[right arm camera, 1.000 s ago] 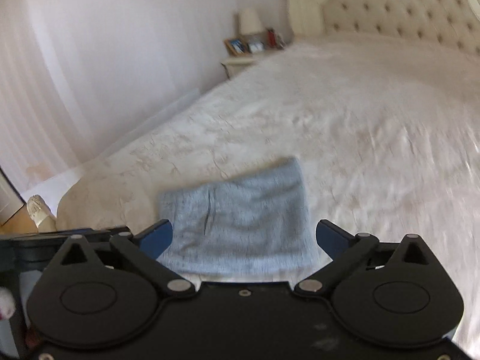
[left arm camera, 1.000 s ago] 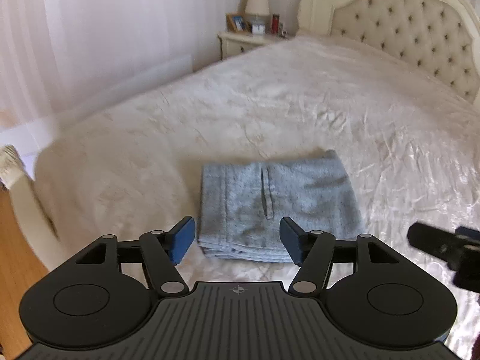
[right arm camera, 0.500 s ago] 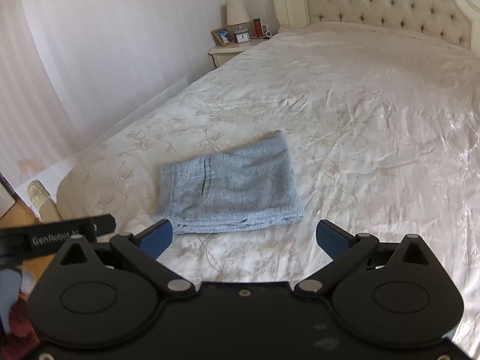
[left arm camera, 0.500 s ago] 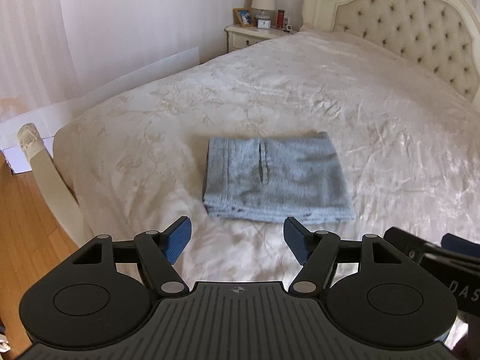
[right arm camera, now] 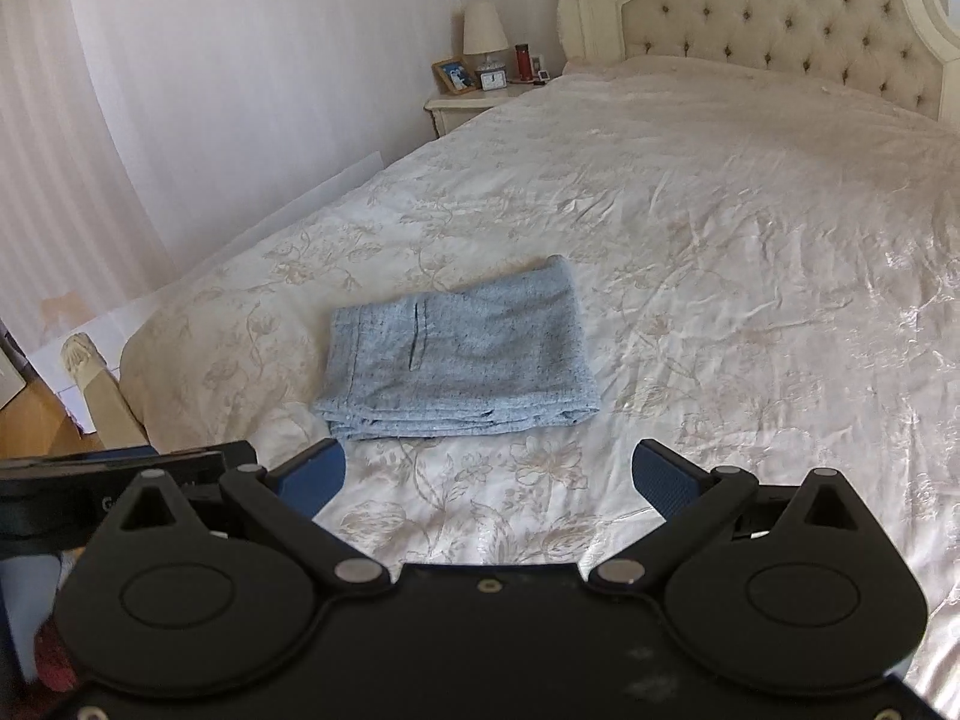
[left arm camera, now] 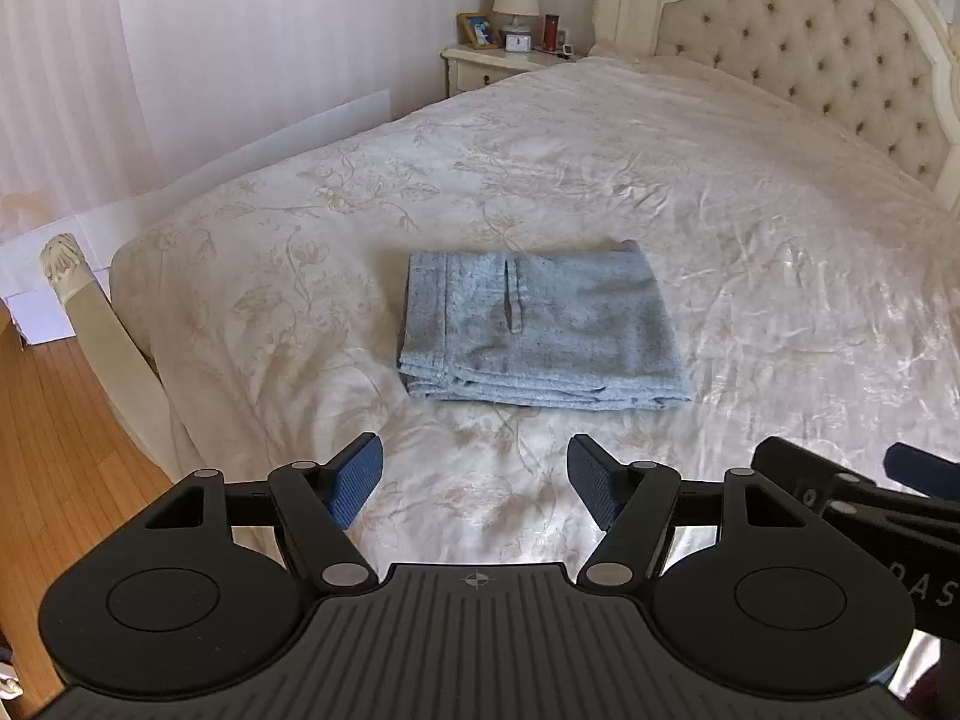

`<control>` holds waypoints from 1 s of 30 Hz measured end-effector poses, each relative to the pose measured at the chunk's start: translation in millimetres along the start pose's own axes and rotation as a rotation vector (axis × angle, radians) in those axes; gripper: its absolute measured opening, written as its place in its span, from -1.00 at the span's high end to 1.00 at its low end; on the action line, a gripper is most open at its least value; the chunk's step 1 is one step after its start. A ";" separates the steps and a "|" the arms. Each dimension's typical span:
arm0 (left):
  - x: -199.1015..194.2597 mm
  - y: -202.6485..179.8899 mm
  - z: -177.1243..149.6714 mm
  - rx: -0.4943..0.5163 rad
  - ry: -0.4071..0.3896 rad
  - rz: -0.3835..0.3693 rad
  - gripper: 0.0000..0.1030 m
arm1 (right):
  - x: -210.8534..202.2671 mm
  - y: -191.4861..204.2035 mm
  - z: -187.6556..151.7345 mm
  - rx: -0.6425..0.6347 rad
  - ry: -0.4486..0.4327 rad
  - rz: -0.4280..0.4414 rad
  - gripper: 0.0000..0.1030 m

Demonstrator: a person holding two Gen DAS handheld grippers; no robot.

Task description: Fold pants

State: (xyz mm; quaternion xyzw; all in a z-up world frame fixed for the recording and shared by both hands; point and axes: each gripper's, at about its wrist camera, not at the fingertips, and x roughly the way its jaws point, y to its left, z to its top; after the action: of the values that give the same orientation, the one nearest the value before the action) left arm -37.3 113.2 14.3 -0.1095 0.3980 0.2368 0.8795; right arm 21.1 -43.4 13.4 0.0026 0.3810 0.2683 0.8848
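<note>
Pants [left arm camera: 543, 333] lying folded on bed [left arm camera: 750, 228] — long axis crosswise, ahead of both grippers. Left gripper [left arm camera: 474, 474] and right gripper [right arm camera: 489, 471] hovering wide, empty — left slightly nearer.

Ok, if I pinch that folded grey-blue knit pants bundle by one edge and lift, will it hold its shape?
Probably not: the folded grey-blue knit pants look soft, with loose stacked layers at the near edge, so they would likely droop and unfold. They probably slide easily on the glossy cream bedspread.

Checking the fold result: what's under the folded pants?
The folded pants lie flat on the cream floral bedspread, which shows all around them. Stacked layers show along the near edge; whatever is directly beneath the pants is covered.
</note>
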 end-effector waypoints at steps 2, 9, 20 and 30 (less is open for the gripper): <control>-1.2 -0.9 -1.4 -0.002 -0.001 0.003 -0.29 | -2.4 -2.0 -0.7 0.000 -0.003 -0.006 -1.00; -4.9 -1.1 -2.5 0.011 -0.009 0.013 -0.29 | -4.3 -6.5 -1.8 0.010 -0.010 -0.006 -1.00; -3.9 4.5 1.7 0.030 -0.004 0.022 -0.29 | 4.8 -1.0 1.8 0.030 0.002 0.010 -1.00; 7.0 10.9 6.2 0.032 0.013 0.015 -0.29 | 16.2 1.7 4.2 0.044 0.027 0.010 -1.00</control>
State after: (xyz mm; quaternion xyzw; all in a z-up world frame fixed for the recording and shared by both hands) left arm -34.8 127.4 13.0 -0.0940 0.4080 0.2363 0.8768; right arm 32.3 -33.4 5.8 0.0201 0.3987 0.2642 0.8780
